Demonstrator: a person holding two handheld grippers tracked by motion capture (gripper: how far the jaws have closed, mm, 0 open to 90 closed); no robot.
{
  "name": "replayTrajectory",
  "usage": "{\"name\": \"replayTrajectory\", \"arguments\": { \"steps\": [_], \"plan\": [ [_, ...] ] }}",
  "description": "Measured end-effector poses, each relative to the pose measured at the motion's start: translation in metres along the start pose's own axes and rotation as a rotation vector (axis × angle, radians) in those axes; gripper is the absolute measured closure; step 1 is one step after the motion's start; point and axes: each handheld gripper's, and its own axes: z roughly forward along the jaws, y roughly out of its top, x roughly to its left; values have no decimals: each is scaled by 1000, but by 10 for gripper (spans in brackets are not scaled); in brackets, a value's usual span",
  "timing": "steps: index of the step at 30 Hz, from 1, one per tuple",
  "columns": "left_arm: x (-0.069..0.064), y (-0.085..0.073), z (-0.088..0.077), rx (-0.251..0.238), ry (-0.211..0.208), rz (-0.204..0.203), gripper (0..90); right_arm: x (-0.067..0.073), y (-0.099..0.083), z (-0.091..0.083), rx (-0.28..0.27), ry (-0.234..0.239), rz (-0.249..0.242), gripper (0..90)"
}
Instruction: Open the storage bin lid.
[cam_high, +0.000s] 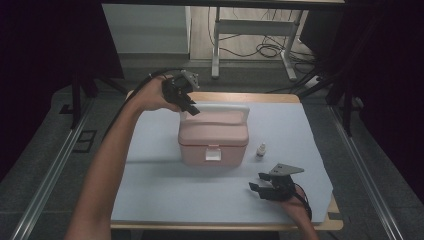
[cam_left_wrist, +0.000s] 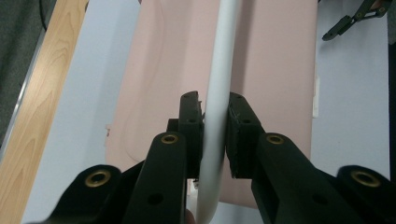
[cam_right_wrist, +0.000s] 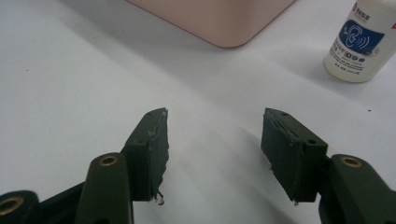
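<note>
Centrally on the tabletop (cam_high: 165, 200), which is wearing a pale blue-white cover, a pink box (cam_high: 214, 137) is sitting with its lid down and a white latch facing the person. A white handle (cam_high: 220, 106) is running along the top rear of the box. Reaching in from the left, the person's left forearm is stretching over the tabletop to the box's far left corner, where the left gripper (cam_high: 189, 106) is clamping onto the handle. In the left gripper view the handle (cam_left_wrist: 218, 93) is passing upright between the two black pads, which are pressing on it from both sides, with the pink lid (cam_left_wrist: 271, 74) lying behind it. No earlier picture is being offered, so only this grip is being told. Near the front right of the tabletop, the right gripper (cam_high: 260, 186) is resting low, well apart from the box, with its jaws standing wide apart and nothing between them. A small white bottle (cam_high: 260, 150) is standing upright just right of the box, between box and right gripper. In the right gripper view that bottle (cam_right_wrist: 357, 42), bearing a blue label, is standing at the upper right, beside a rounded corner of the box (cam_right_wrist: 219, 21).
</note>
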Motion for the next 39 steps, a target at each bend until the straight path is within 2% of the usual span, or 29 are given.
{"name": "replayTrajectory", "arguments": {
  "steps": [8, 14, 21, 30, 32, 39],
  "plan": [
    [4, 3, -3, 6, -11, 0, 788, 0, 2, -2, -7, -2, 6, 421],
    [7, 3, -5, -7, -17, 1, 787, 1, 6, -6, -29, -7, 3, 453],
    [10, 2, -6, -18, -21, -3, 784, 1, 10, -10, -51, -11, 2, 611],
    [12, 2, -7, -22, -20, -6, 781, 0, 12, -15, -68, -24, 8, 869],
    [12, 2, -7, -25, -20, -6, 781, 0, 13, -17, -75, -25, 10, 896],
    [12, 2, -7, -22, -22, -6, 782, 4, 25, -29, -112, -26, -9, 900]
  ]
}}
